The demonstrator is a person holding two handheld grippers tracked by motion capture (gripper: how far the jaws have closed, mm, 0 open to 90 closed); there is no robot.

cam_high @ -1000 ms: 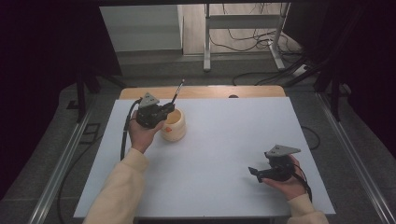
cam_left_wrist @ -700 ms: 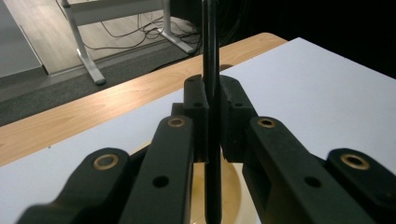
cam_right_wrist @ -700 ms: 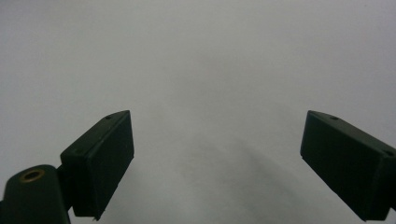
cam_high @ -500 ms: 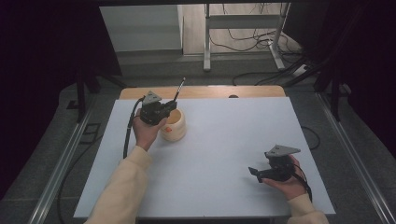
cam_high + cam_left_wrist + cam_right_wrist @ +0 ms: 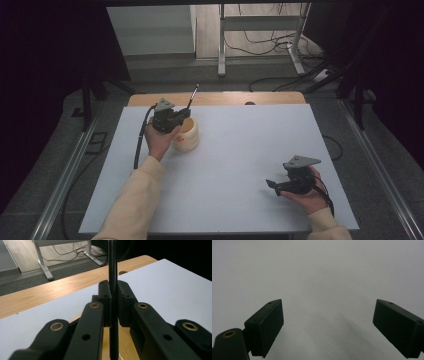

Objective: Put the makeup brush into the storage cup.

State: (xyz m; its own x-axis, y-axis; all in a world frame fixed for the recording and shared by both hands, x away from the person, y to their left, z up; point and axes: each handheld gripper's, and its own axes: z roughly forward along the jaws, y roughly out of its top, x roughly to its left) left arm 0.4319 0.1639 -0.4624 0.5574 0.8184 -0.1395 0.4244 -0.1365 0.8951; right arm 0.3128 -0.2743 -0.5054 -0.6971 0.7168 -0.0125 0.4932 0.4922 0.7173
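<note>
A: From the high view, what is the left tool (image 5: 176, 116) doing?

B: It sits over the cream-coloured pot (image 5: 186, 135) near the far left of the white counter (image 5: 240, 150), clamped on a thin dark stick (image 5: 192, 96). The stick slants up and away above the pot, so my guess is that its lower end is being lowered into the pot's mouth.

A: And the right tool (image 5: 272, 184)?

B: It rests low in the person's hand near the front right corner, well apart from the pot. It looks parked, out of the way.

A: What does the left gripper view add?

B: The stick (image 5: 113, 302) runs straight up between the two closed jaws, pinched firmly, which keeps it steady. The pot's yellowish rim (image 5: 125, 340) lies just beneath.

A: The right gripper view?

B: Its jaws stand wide apart with nothing between them, over bare counter (image 5: 324, 277).
</note>
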